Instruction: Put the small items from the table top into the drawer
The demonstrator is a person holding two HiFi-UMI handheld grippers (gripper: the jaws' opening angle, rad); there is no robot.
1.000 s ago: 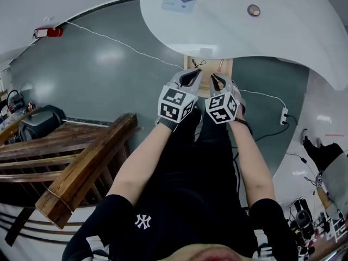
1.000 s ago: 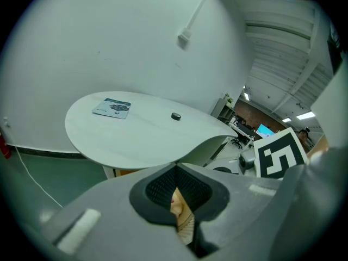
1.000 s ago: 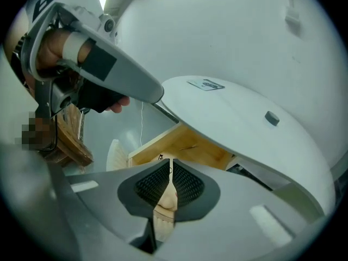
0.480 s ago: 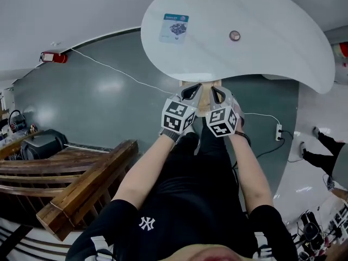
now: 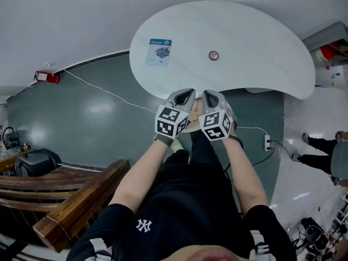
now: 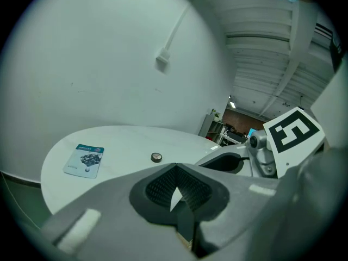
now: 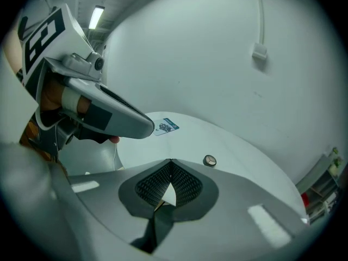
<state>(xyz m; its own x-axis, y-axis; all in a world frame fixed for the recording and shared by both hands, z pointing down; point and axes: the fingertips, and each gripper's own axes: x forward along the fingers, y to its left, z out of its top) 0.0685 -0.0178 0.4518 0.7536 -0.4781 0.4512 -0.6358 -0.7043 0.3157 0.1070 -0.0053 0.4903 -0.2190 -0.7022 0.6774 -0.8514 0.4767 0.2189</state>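
Observation:
A white kidney-shaped table top point(image 5: 255, 42) carries a blue printed card point(image 5: 160, 51) and a small round disc point(image 5: 213, 55). My left gripper point(image 5: 182, 97) and right gripper point(image 5: 211, 98) hang side by side at the table's near edge, both shut with nothing between the jaws. Only a sliver of the wooden drawer point(image 5: 194, 115) shows between them. From the left gripper point(image 6: 175, 166) I see the card point(image 6: 84, 160) and the disc point(image 6: 156, 157) ahead. Over the right gripper point(image 7: 171, 161) the disc point(image 7: 209, 160) lies close ahead and the card point(image 7: 166, 126) lies farther off.
Stacked wooden beams point(image 5: 76, 189) lie at the lower left. A white cable point(image 5: 109, 91) crosses the grey floor. A power strip point(image 5: 267, 142) lies right of the table. Someone's feet point(image 5: 312, 144) stand at the right edge.
Both grippers have risen from the open drawer to the table's near edge. The head view has tilted up, so the whole table top shows and the drawer is nearly hidden.

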